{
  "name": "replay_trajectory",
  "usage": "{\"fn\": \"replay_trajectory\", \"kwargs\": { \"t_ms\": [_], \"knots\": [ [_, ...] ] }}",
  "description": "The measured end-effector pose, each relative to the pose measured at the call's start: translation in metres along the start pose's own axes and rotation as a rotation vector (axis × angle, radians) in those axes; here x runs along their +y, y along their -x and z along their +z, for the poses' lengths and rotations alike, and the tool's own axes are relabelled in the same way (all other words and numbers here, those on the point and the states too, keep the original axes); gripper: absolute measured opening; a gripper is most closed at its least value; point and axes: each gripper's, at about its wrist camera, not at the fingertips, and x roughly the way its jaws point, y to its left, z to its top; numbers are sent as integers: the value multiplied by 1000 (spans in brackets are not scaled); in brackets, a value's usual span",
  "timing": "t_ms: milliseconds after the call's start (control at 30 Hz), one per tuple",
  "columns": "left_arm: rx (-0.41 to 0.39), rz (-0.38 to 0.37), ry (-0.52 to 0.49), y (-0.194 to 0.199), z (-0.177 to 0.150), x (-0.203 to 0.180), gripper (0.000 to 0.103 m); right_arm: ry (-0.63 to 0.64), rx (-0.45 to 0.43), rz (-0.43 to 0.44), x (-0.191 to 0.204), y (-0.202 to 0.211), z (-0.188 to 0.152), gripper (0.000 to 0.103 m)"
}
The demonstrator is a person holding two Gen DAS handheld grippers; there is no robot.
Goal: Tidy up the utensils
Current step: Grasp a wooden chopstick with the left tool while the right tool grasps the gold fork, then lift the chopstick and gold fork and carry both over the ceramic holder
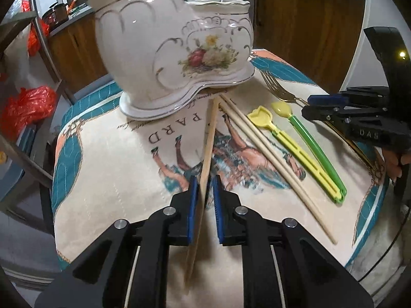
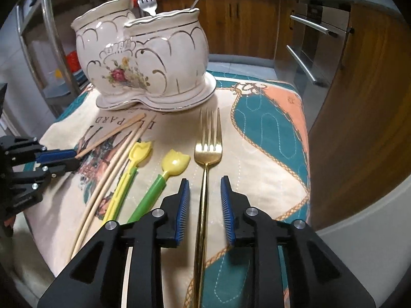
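Light: shining evenly indoors, glinting off the ceramic holder (image 1: 164, 59).
Edges: bending strongly, darkening at corners.
Focus: blurring slightly on the holder's rim.

Left gripper (image 1: 204, 187): at 6 o'clock, blue pads set either side of a wooden stick (image 1: 205, 164); left pad touches it, a slim gap shows on the right.
Wooden stick: tilted, tip running up toward 12 o'clock, ending just beside the holder's base.
Ceramic holder (image 1: 174, 51): two-pot, floral, white with gilt lines, filling 12 o'clock.
Chopsticks (image 1: 269, 159): a pair lying together, slanting toward 4 o'clock.
Yellow tongs (image 1: 303, 154): just beside the chopsticks, next to green tongs (image 1: 316, 148).
Fork (image 1: 277, 87): at 2 o'clock, handle running under the right gripper (image 1: 308, 107).
Cloth (image 1: 115, 179): printed, teal-bordered, under everything.
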Motion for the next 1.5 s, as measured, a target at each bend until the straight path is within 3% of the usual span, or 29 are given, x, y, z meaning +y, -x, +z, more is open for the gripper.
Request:
{"fn": "replay_trajectory", "kwargs": {
  "t_ms": [67,200,433,667,867,1000,1200,1267,1333,1500],
  "knots": [
    [10,1,11,-3,4,0,13,7,-4,1,1,-1,1,27],
    [18,-2,26,-7,7,0,8,-18,-8,41,-4,-1,0,8],
    [-64,24,-13,-8,2,-5,6,-53,-24,77,-13,2,1,7],
    [-155,-14,8,6,-6,2,6,-47,-104,91,-14,24,3,7],
    [-269,-27,3,27,-8,1,6,-37,-242,127,-11,57,4,7],
    [-298,-48,1,34,-8,1,6,-20,-312,129,-7,75,5,7],
    [-90,-46,-20,16,-1,-4,7,0,-376,127,-2,89,7,7],
    [-21,-50,-47,11,4,-9,13,4,-396,128,1,94,7,6],
    [14,-39,-79,9,8,-12,30,11,-409,135,2,98,8,6],
    [123,-31,-130,-9,21,-17,31,40,-461,135,7,109,5,6]
  ]
}}
